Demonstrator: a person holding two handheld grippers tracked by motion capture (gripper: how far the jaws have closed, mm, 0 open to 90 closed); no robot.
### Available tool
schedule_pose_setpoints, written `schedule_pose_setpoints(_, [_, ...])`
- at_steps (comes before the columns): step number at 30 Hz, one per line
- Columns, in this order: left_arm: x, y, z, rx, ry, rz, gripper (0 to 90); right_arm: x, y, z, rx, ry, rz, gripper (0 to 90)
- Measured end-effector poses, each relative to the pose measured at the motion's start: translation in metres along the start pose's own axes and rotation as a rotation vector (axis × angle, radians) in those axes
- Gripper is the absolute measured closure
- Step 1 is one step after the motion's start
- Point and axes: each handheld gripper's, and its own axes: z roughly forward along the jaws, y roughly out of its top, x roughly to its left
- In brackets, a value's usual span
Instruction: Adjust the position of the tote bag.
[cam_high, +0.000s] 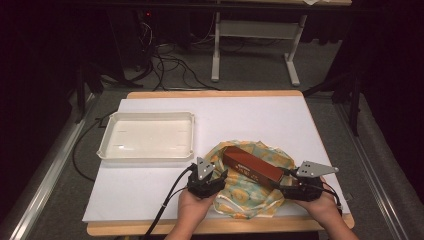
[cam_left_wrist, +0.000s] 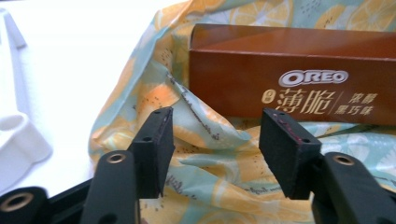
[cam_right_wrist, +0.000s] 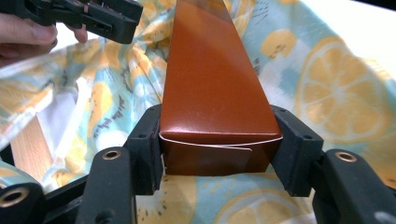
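A long brown Oreo box (cam_high: 252, 169) lies on a crumpled cloth (cam_high: 240, 200) printed with yellow lemons, near the table's front edge. My right gripper (cam_right_wrist: 217, 149) is shut on the near end of the box (cam_right_wrist: 215, 93), one pad against each side. In the high view the right gripper (cam_high: 282, 187) sits at the box's right end. My left gripper (cam_left_wrist: 215, 144) stands open over a fold of the cloth (cam_left_wrist: 201, 154), just short of the box (cam_left_wrist: 289, 70), nothing pressed between its pads. From above, the left gripper (cam_high: 215, 175) is at the cloth's left edge.
An empty white tray (cam_high: 107, 145) rests on the white table top (cam_high: 250, 115), left of the cloth and behind the left gripper; its corner (cam_left_wrist: 18, 140) is close to that gripper. Beyond the table are cables and a white stand's legs (cam_high: 216, 60).
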Motion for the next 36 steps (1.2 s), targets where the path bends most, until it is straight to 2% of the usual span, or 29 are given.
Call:
schedule_pose_setpoints(5, [0.006, 0.002, -0.003, -0.022, 0.050, 0.024, 64.6, 0.001, 0.003, -0.010, -0.004, -0.004, 0.012, 44.1])
schedule_pose_setpoints(7, [0.010, 0.003, 0.001, -0.014, 0.061, 0.029, 70.7, 0.003, 0.000, -0.012, 0.003, -0.004, 0.018, 44.1])
schedule_pose_setpoints(10, [0.013, 0.004, 0.009, -0.001, 0.075, 0.038, 74.5, 0.005, -0.004, -0.015, -0.001, 0.001, 0.023, 44.1])
schedule_pose_setpoints(15, [0.017, 0.003, 0.015, 0.015, 0.081, 0.035, 74.4, 0.008, -0.005, -0.020, -0.031, 0.033, 0.021, 44.3])
schedule_pose_setpoints(20, [0.016, 0.002, 0.016, 0.017, 0.078, 0.032, 72.9, 0.011, -0.001, -0.024, -0.066, 0.039, 0.008, 44.3])
schedule_pose_setpoints(29, [0.015, 0.002, 0.015, 0.013, 0.068, 0.030, 70.6, 0.014, 0.013, -0.031, -0.124, 0.020, -0.006, 44.3])
schedule_pose_setpoints(36, [0.015, 0.006, 0.007, -0.031, 0.050, 0.021, 62.6, 0.012, 0.026, -0.035, -0.143, 0.004, -0.022, 44.4])
